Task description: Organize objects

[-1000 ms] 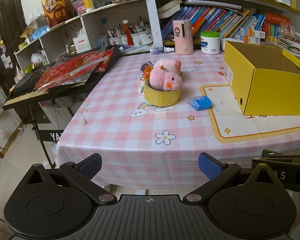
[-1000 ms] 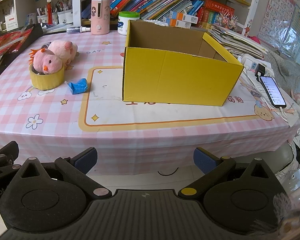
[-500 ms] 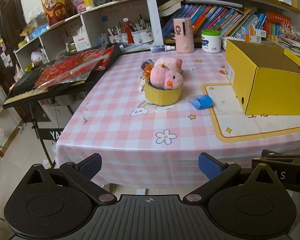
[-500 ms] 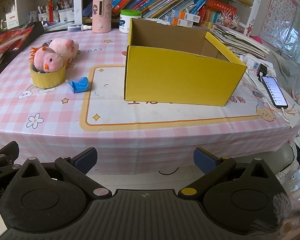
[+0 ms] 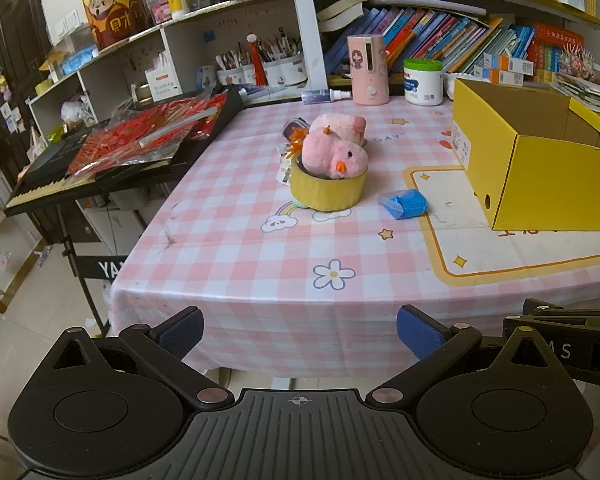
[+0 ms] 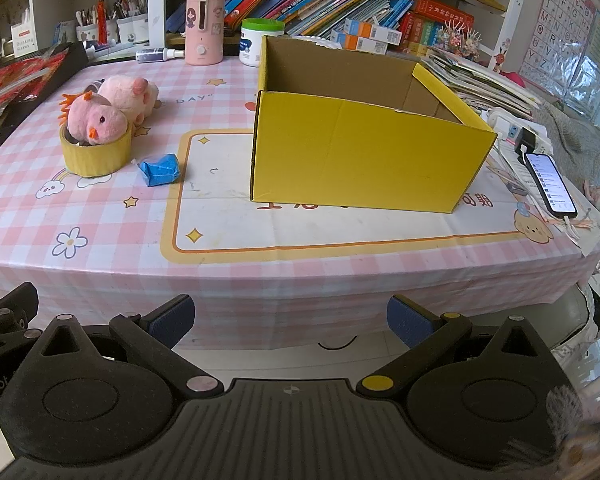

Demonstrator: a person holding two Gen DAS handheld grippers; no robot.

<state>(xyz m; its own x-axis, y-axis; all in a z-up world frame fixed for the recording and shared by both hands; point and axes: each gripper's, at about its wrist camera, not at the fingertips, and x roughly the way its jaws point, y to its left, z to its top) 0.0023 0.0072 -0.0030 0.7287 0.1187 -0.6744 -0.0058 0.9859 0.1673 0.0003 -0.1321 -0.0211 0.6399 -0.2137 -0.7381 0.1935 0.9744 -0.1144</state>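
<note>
An open yellow cardboard box (image 5: 540, 172) (image 6: 364, 156) stands on the pink checked table. A pink plush chick (image 5: 334, 156) (image 6: 96, 122) sits in a yellow tape roll (image 5: 328, 194) (image 6: 96, 156). A second pink plush (image 5: 340, 124) (image 6: 130, 94) lies behind it. A small blue packet (image 5: 404, 204) (image 6: 160, 170) lies between roll and box. My left gripper (image 5: 300, 330) and right gripper (image 6: 290, 318) are both open and empty, held before the table's front edge.
A pink dispenser (image 6: 204, 28), a white jar with green lid (image 6: 258, 42) and a small spray bottle (image 5: 326, 95) stand at the back by bookshelves. A keyboard with red packets (image 5: 140, 136) is left of the table. A phone (image 6: 550, 184) lies at the right edge.
Both grippers have moved slightly closer to the table; the objects look a little nearer. Nothing on the table has moved.
</note>
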